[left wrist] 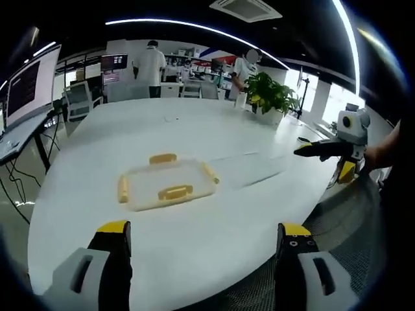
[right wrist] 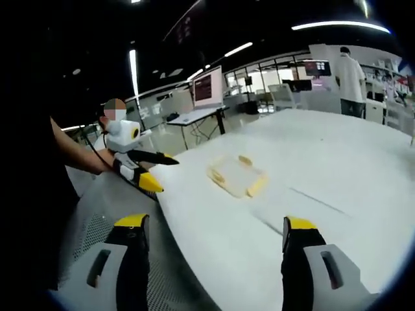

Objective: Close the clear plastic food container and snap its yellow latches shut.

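We have the clear container lying flat on the white counter, out ahead of both grippers and touched by neither. In the left gripper view it sits just left of the line between our own fingers, well forward of the yellow tips, with its long axis running across the view: one yellow latch on the left end, one on the right end, one on the far side and one on the near side. The left gripper is wide open and holds nothing.

Over in the right gripper view, the right gripper is just as wide open and just as empty, with the container ahead and nearly centred between the fingers (lid seemingly in place, though we can't tell if it is seated). The left gripper shows there too, hanging off the counter's edge.

Our call: neither hand is clearly nearer, so both need to travel forward over the counter. The near-side latch faces the left gripper most squarely, and that looks the natural first press.
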A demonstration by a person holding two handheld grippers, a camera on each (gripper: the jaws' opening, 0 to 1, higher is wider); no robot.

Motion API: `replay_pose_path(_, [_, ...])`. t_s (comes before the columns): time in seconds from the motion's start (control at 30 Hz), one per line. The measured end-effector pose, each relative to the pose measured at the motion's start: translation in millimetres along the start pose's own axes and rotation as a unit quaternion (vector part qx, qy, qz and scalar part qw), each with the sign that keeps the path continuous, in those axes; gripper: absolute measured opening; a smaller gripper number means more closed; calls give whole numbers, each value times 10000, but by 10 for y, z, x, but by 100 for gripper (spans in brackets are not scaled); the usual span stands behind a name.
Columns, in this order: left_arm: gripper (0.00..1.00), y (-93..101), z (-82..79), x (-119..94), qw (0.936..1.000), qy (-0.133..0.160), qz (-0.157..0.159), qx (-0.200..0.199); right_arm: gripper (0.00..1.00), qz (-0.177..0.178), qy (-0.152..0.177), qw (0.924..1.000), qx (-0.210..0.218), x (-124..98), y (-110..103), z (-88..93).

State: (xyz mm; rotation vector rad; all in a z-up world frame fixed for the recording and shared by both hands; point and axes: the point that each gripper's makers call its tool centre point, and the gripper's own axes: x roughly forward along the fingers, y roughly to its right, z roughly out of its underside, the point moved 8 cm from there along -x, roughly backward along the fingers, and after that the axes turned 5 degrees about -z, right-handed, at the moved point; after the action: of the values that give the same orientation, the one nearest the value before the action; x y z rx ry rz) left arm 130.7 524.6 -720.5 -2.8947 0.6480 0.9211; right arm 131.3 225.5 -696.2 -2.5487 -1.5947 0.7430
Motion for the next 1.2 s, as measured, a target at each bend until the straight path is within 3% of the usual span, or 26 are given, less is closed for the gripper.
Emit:
replay_pose_path(0.53, [93,-115,-138,66,9997,121,217,21,81,-40,243,9997,-68,187,-12,-237])
replay_pose_path(0.67, [94,-180,-112,99,9996,86,240,73,81,-25,268,9996,-54,257,-14,-270])
replay_pose_path(0.93, [94,-320,-98,139,9983,-43,589,-3,82,74,220,9997,-32,402,-11,-331])
replay_pose_path(1.2, [95,-457,-141,155,9959,-180,852,252,84,343,366,9987,78,527,-24,-413])
